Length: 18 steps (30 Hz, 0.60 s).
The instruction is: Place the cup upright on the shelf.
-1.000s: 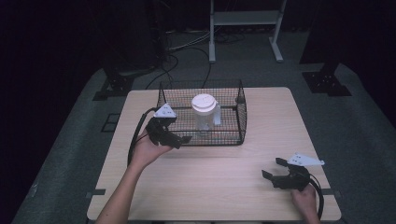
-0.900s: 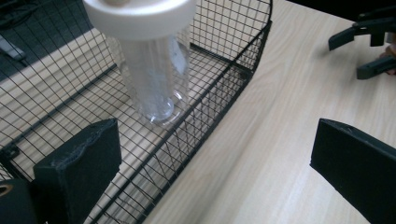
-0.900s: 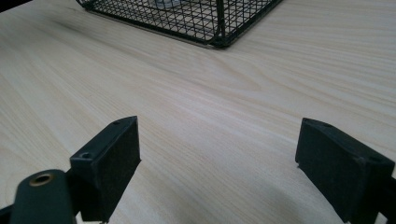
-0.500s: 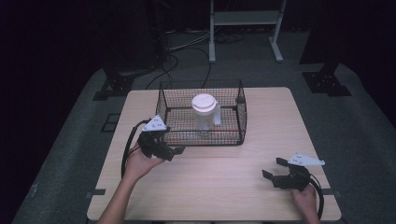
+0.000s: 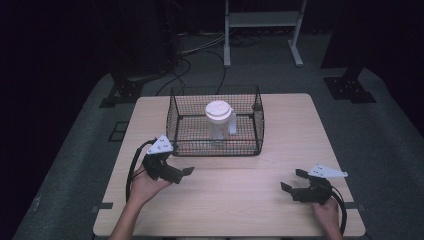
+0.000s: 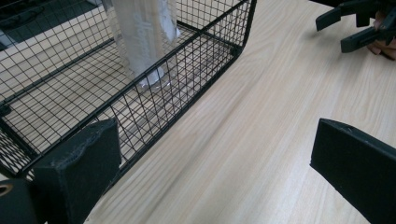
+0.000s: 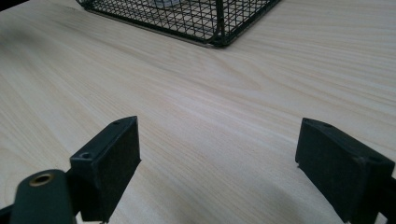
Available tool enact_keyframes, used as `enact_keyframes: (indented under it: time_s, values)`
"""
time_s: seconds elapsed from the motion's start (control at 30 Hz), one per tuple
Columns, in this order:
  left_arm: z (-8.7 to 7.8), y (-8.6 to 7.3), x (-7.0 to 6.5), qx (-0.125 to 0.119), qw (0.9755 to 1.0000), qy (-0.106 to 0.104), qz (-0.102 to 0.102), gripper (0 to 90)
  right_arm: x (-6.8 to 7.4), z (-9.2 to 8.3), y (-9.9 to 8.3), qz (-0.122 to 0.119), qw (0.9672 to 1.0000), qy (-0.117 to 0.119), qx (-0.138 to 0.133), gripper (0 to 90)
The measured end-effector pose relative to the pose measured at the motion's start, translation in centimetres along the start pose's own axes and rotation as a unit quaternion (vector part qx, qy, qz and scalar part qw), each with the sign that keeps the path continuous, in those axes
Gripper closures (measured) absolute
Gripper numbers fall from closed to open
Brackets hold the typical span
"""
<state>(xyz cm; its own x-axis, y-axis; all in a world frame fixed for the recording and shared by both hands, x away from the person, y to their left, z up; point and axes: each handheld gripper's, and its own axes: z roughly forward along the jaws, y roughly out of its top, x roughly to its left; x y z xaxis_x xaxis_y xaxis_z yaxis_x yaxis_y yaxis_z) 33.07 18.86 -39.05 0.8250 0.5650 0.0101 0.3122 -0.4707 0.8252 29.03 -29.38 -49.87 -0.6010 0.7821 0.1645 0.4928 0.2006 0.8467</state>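
Just ahead of our left claw (image 5: 186, 173), its jaws wide apart and empty, the basket (image 5: 215, 148) wire could snag a jaw and tip the cup (image 5: 218, 120).

Black wire basket (image 5: 215, 145) with a fine grid mesh, sitting on a pale, wood-grain table (image 5: 240, 190). Clear cup (image 5: 220, 131) inside, white lid (image 5: 218, 110) on top. Black grippers, grey plates.
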Motion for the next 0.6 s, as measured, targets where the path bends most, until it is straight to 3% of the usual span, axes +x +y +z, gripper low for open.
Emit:
enact_keyframes:
  time_s: [0.27, 0.5, 0.6]
  values:
    - [-0.4, -1.8, -0.6, -0.011, 0.9999, 0.006, -0.008, 0.8, 0.0, 0.0, 0.0, -0.002, 1.0, 0.0, 0.001, 12.9]
    - [-1.2, -4.5, -1.1, -0.032, 0.9991, 0.021, -0.018, 0.8, 0.1, 0.0, 0.0, -0.003, 1.0, -0.001, 0.001, 12.9]
    - [-1.8, -6.5, -1.6, -0.041, 0.9978, 0.049, -0.019, 0.8, 0.1, 0.0, 0.0, -0.004, 1.0, -0.001, 0.0, 12.9]
